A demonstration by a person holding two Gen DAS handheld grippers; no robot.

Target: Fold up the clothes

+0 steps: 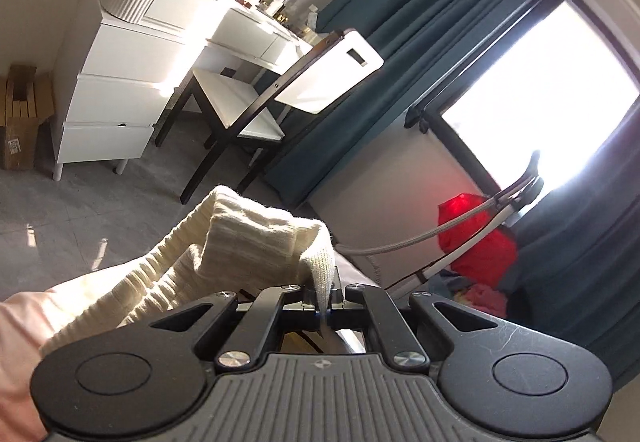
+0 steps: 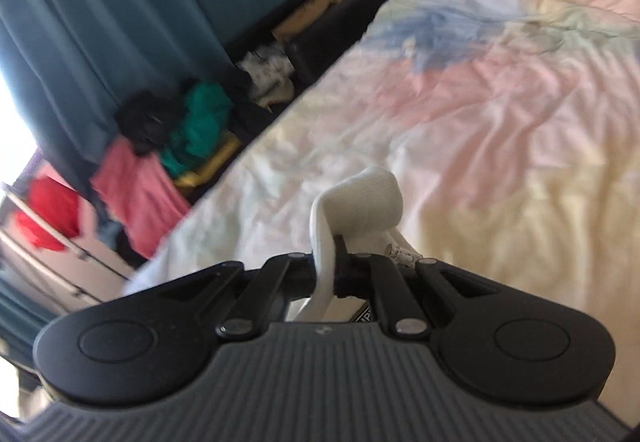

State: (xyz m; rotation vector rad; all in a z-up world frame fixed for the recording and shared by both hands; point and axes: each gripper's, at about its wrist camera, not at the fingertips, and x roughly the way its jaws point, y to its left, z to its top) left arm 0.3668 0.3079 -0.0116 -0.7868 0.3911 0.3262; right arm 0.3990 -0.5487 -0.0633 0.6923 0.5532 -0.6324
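Note:
A cream ribbed knit garment [image 1: 224,250] hangs from my left gripper [image 1: 323,292], which is shut on a fold of it and holds it up in the air; the cloth trails down to the left. My right gripper [image 2: 326,262] is shut on a white part of the same kind of cloth [image 2: 360,202], which bunches up over the fingertips above the bed [image 2: 500,122]. The rest of the garment is hidden below both grippers.
The bed has a pastel pink, yellow and blue cover. A pile of coloured clothes [image 2: 168,146] lies beside the bed by teal curtains [image 2: 120,2]. A white dresser [image 1: 120,90], a chair [image 1: 240,110], a red bag [image 1: 472,238] and a bright window [image 1: 540,94] show in the left wrist view.

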